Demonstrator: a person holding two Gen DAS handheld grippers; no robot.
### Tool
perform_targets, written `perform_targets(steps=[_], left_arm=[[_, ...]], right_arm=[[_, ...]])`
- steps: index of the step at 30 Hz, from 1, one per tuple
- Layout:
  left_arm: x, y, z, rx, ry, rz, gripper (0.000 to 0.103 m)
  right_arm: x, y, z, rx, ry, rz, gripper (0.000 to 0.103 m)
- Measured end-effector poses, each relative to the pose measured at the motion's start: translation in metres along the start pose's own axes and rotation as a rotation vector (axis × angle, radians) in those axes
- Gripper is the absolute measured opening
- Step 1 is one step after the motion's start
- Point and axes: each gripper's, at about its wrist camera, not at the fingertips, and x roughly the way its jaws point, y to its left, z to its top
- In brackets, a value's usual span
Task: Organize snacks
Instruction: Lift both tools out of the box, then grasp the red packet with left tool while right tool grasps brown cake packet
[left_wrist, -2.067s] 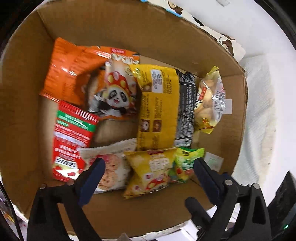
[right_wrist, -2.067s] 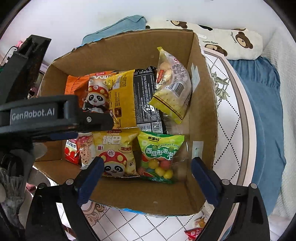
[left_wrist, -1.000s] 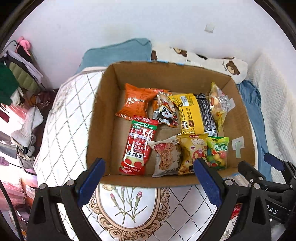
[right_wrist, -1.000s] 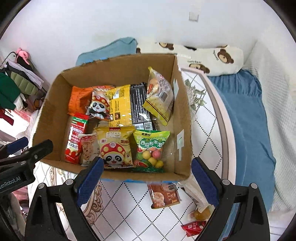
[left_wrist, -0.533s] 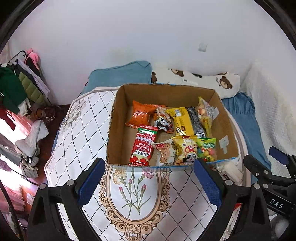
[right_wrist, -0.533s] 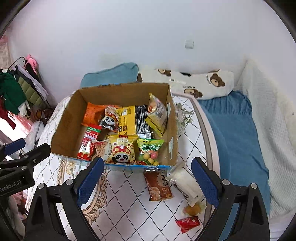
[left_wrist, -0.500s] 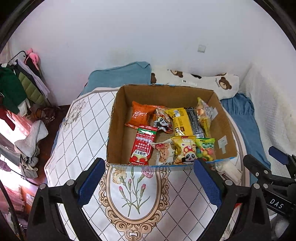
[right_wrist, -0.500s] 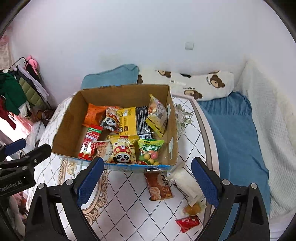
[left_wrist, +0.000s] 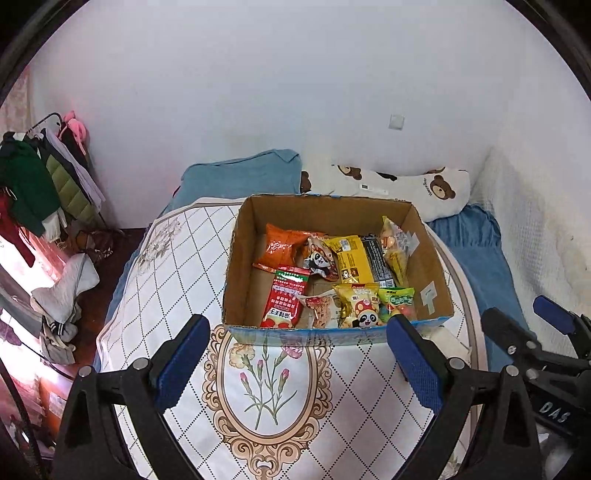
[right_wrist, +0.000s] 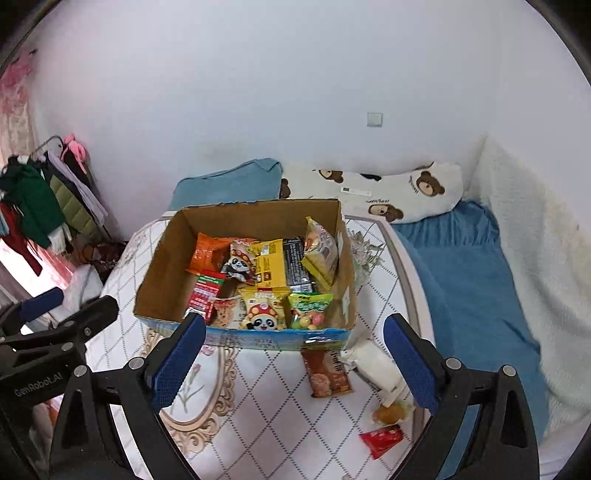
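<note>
A cardboard box (left_wrist: 236, 266) (right_wrist: 159, 280) stands on a round table and holds several snack packets, among them a red packet (left_wrist: 284, 302), a yellow panda packet (right_wrist: 263, 309) and a green candy bag (right_wrist: 308, 311). Loose on the table right of the box lie a brown biscuit packet (right_wrist: 327, 373), a white packet (right_wrist: 376, 365), a small orange snack (right_wrist: 388, 411) and a small red packet (right_wrist: 380, 439). My left gripper (left_wrist: 299, 362) is open and empty, held back from the box. My right gripper (right_wrist: 293, 363) is open and empty above the biscuit packet.
The table has a white quilted cloth (left_wrist: 173, 273) with a floral medallion. Behind it lie a blue cushion (left_wrist: 240, 177) and a bear-print pillow (right_wrist: 399, 192). A blue sheet (right_wrist: 461, 280) lies to the right. Clothes hang at the far left (left_wrist: 33, 184).
Both grippers have pulled up and back from inside the box, so the whole box, the table and the loose snacks beside it now show. Both stay open and empty.
</note>
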Motion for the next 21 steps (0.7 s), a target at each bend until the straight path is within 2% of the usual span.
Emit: perform_targets(steps=[3,7,14,19,20,21], left_arm=[[0.011,0.001,-0.007,-0.007,0.023,0.012,0.098],[0.042,0.002,-0.026,-0.018,0.114,0.032,0.098],[0.098,0.0,-0.063,-0.028,0.287,0.045,0.098],[0.123,-0.001,-0.085,-0.027,0.375,0.048,0.098],[0.127,0.0,-0.088,-0.029,0.39,0.049,0.098],[0.131,0.002,-0.093,-0.033,0.406,0.051,0.098]], right_arm=[[0.01,-0.024,-0.008,0.095,0.044,0.009,0.101],[0.04,-0.077,-0.036,0.279,0.172,-0.009,0.101],[0.115,-0.169,-0.129,0.575,0.444,-0.075,0.101],[0.154,-0.199,-0.185,0.738,0.542,-0.09,0.1],[0.161,-0.199,-0.193,0.751,0.548,-0.085,0.099],[0.165,-0.198,-0.197,0.753,0.549,-0.08,0.092]])
